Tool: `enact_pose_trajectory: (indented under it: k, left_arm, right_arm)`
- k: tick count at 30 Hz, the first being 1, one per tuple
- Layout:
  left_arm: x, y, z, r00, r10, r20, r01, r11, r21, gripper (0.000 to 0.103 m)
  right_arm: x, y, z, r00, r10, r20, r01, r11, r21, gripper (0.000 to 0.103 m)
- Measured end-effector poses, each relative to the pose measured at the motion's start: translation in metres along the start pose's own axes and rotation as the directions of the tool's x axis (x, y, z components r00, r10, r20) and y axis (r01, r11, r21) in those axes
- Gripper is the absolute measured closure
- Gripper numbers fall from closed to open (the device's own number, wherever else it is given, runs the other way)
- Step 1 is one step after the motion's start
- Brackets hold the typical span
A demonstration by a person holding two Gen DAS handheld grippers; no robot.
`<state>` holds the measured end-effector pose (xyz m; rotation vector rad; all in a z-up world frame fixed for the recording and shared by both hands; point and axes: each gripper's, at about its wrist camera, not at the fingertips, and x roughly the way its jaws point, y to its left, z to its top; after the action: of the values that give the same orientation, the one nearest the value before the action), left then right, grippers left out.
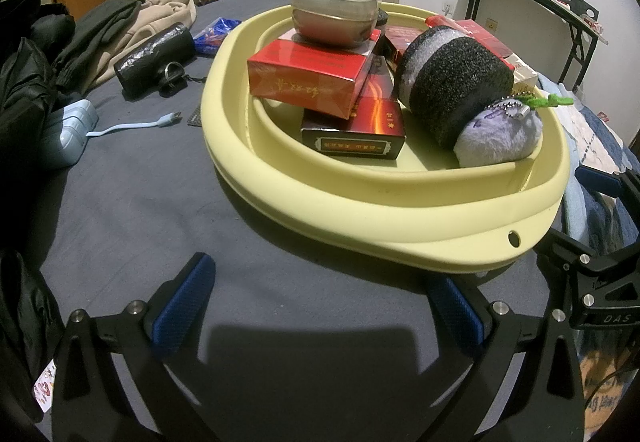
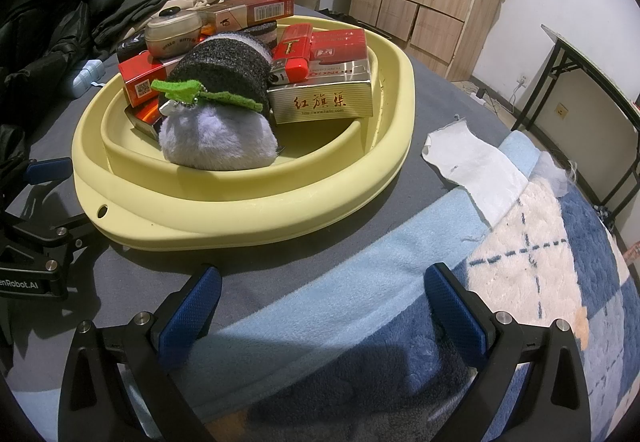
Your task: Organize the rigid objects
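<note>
Left gripper (image 1: 320, 306) and right gripper (image 2: 322, 308), fingers spread wide, gripping nothing.

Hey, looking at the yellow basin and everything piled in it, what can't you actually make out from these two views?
- Basin floor: both views, mostly covered by boxes and the plush toy.
- Box under the red box: left wrist view, mostly covered, lower label too small to read.
- Jar contents: both views, cloudy walls.
- Clothes pile: left wrist view, dark and cut by the edge.

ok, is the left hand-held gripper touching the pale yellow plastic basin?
Apart. In the left wrist view, grey bedsheet shows between the open left hand-held gripper and the pale yellow plastic basin.
</note>
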<state>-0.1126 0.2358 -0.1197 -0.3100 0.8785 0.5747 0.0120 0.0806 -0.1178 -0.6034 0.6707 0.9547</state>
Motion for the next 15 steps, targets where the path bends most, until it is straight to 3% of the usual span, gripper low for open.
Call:
enact_pose_trajectory:
  k: [15]
  left_arm:
    - [0.0000,0.0002,0.0000,1.000,0.000,0.000,0.000,1.000,0.000,0.000]
  right_arm:
    - [-0.0001,-0.0001,-0.0001,1.000,0.000,0.000,0.000,1.000,0.000,0.000]
